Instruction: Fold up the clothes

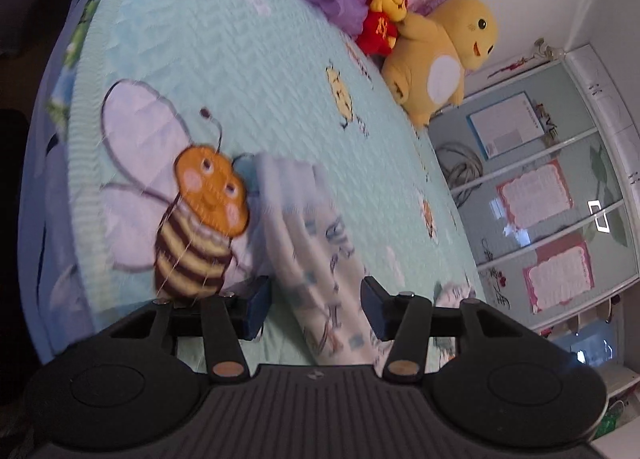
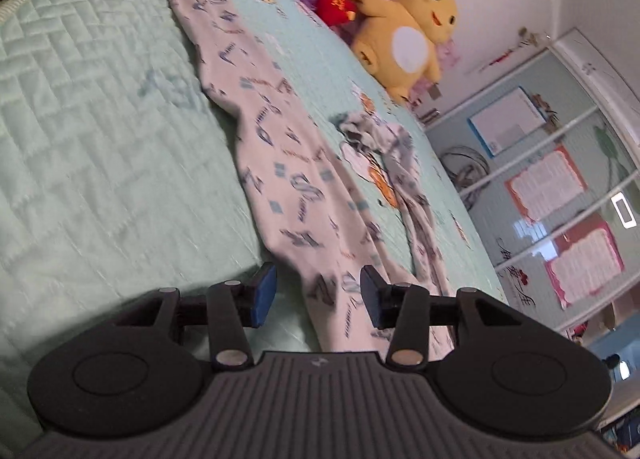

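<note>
— Looking at both wrist views, where did the white cotton garment printed with blue-grey letters (image 2: 288,163) lie?

— It was stretched in a long rumpled strip across the pale mint quilted bedspread (image 2: 100,139), one end under the right gripper (image 2: 318,293), the far end under the left gripper (image 1: 316,305). A second bunched part of it lay beside the strip, nearer the wardrobe.

— And the jaws?

— Both pairs stood apart. In each view the cloth ran between the blue pads, but neither pad pressed on it, so I judged nothing was held.

— What could have gone wrong from there?

— Closing at that height might have pinched only a top ridge of the fabric, and the fold would have come out crooked. Going lower risked catching the bedspread along with the garment, since both are soft and lay touching.

— Anything else?

— The strip was twisted and creased, not flat. Folding it so could have trapped the wrinkles. The left gripper also sat just beside the embroidered orange-and-brown striped bee (image 1: 200,227), whose raised stitching might have snagged a pad. The yellow plush toy with a white belly (image 1: 440,63) was well apart, so no worry there.
</note>
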`<state>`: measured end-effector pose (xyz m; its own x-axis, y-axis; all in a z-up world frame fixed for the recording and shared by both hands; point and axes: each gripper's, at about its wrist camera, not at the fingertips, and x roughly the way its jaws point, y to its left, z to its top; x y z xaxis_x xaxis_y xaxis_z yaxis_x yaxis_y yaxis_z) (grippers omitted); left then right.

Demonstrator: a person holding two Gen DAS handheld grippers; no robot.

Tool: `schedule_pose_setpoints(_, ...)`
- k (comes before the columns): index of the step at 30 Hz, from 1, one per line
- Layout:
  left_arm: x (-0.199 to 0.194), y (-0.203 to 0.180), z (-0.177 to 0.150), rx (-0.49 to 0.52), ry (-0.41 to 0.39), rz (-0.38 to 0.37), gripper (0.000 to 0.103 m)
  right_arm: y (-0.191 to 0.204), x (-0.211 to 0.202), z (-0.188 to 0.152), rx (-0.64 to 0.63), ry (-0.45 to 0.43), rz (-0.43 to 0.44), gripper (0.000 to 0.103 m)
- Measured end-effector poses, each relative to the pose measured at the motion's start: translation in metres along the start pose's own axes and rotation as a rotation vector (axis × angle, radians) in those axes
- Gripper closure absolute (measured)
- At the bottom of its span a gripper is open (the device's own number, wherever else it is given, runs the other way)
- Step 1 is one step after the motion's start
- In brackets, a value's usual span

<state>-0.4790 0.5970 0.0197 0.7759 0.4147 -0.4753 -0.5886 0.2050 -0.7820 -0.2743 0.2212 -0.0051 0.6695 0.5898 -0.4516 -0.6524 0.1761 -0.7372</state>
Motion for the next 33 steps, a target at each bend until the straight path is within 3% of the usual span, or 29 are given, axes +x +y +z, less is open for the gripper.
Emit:
schedule_pose_setpoints(2,0.001,0.000,0.003,0.012,0.012,0.015,0.072,0.000,0.003,-0.002,0.005,0.005,-0.026,0.057)
schedule_pose_setpoints(3,0.002,0.000,0.004,0.015,0.021,0.018,0.090,-0.001,0.004,-0.002,0.012,0.017,-0.042,0.057)
schedule_pose_setpoints(4,0.002,0.001,0.005,0.017,0.029,0.021,0.094,-0.001,0.004,-0.004,0.019,0.027,-0.057,0.058)
schedule_pose_setpoints(7,0.006,-0.001,0.008,0.028,0.034,0.023,0.094,0.002,0.004,-0.006,0.015,0.040,-0.083,0.060)
schedule_pose_setpoints(9,0.006,-0.006,0.010,0.044,0.031,0.020,0.094,0.006,0.008,-0.005,-0.008,0.046,-0.081,0.070)
schedule_pose_setpoints(11,0.006,-0.016,0.012,0.075,0.026,0.014,0.094,0.010,0.012,-0.005,-0.026,0.042,-0.064,0.094)
schedule_pose_setpoints(12,0.006,-0.022,0.015,0.089,0.024,0.007,0.097,0.012,0.012,-0.005,-0.038,0.042,-0.059,0.100)
schedule_pose_setpoints(14,0.006,-0.036,0.024,0.115,0.020,-0.012,0.103,0.010,0.005,-0.004,-0.051,0.020,-0.082,0.103)
schedule_pose_setpoints(16,0.007,-0.057,0.034,0.144,0.012,-0.052,0.103,-0.002,-0.007,-0.002,-0.033,-0.018,-0.102,0.103)
schedule_pose_setpoints(20,0.012,-0.119,0.056,0.193,0.008,-0.147,0.103,-0.077,-0.019,0.010,0.272,-0.003,0.033,0.103)
schedule_pose_setpoints(23,0.029,-0.173,0.070,0.172,0.039,-0.155,0.103,-0.151,-0.008,-0.001,0.638,0.032,0.229,0.103)
schedule_pose_setpoints(26,0.037,-0.227,0.076,0.208,0.033,-0.165,0.103,-0.205,0.007,-0.024,0.891,0.046,0.322,0.103)
schedule_pose_setpoints(29,0.045,-0.272,0.080,0.257,0.050,-0.201,0.103,-0.234,0.013,-0.041,1.033,0.057,0.349,0.103)
schedule_pose_setpoints(33,0.045,-0.300,0.084,0.299,0.052,-0.262,0.103,-0.254,0.009,-0.056,1.164,0.039,0.340,0.103)
